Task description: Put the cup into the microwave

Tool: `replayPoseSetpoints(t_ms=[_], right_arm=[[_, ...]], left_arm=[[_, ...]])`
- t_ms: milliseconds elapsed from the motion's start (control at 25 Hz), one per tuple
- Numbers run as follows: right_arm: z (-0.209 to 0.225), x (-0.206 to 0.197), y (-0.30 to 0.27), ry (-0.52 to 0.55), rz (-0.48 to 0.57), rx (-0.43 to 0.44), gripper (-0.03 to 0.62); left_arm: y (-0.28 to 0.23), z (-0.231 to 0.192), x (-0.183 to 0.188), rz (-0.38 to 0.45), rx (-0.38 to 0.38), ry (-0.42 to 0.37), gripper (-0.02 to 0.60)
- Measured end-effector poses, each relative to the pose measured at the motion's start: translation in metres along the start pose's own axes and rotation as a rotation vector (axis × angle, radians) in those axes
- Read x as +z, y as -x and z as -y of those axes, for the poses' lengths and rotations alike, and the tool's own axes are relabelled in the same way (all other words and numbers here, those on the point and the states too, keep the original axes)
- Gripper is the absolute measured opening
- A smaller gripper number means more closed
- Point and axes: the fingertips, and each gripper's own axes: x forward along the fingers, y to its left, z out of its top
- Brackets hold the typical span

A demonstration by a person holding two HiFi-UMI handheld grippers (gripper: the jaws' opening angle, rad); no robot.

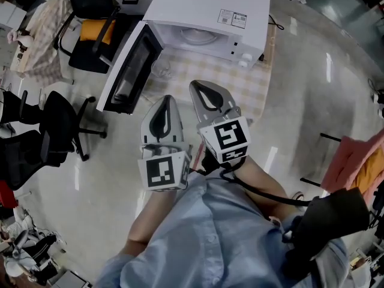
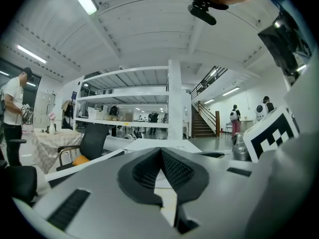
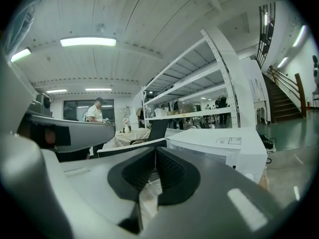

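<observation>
On the table: a white microwave point(image 1: 210, 8) stands along the far edge, on a checkered cloth point(image 1: 243, 86) that covers the surface.
Microwave door point(image 1: 129, 65): it is swung wide open to the left and reaches past the left edge of the table. The chamber is open to view.
Cup point(image 1: 161, 69): a clear glass one, upright on the cloth near the left edge of the table. It stands just in front of the open chamber and beside the door, not inside the microwave. No gripper touches it.
Left gripper point(image 1: 166, 99): clenched, the two jaws pressed together with nothing between them. It is held by the near edge of the table, nearly level, apart from the cup.
Right gripper point(image 1: 193, 86): also clenched and holding nothing. It is just beside the left one, with its tip over the cloth at the near edge, pointing toward the microwave.
Floor to the left of the table: a black office chair with an orange cushion point(image 1: 90, 26) stands beyond the door, and a second black chair point(image 1: 57, 131) stands nearer.
Background: a person point(image 2: 12, 108) stands far at the left in the left gripper view.
</observation>
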Motion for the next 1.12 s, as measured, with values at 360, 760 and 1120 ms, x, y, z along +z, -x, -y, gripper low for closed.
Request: replayPoseSetpoints(t_ms=[360, 760, 1120], right_arm=[[0.016, 0.005, -0.024, 0.014, 0.007, 0.025, 0.009], [0.000, -0.017, -0.061, 0.051, -0.025, 0.082, 0.017], [-0.004, -0.060, -0.096, 0.058, -0.092, 0.057, 0.021]], left_arm=[[-0.019, -0.007, 0.010, 0.016, 0.040, -0.007, 0.006], [-0.029, -0.046, -0.009, 0.030, 0.099, 0.003, 0.006], [-0.048, -0.072, -0.040, 0.022, 0.057, 0.020, 0.006]])
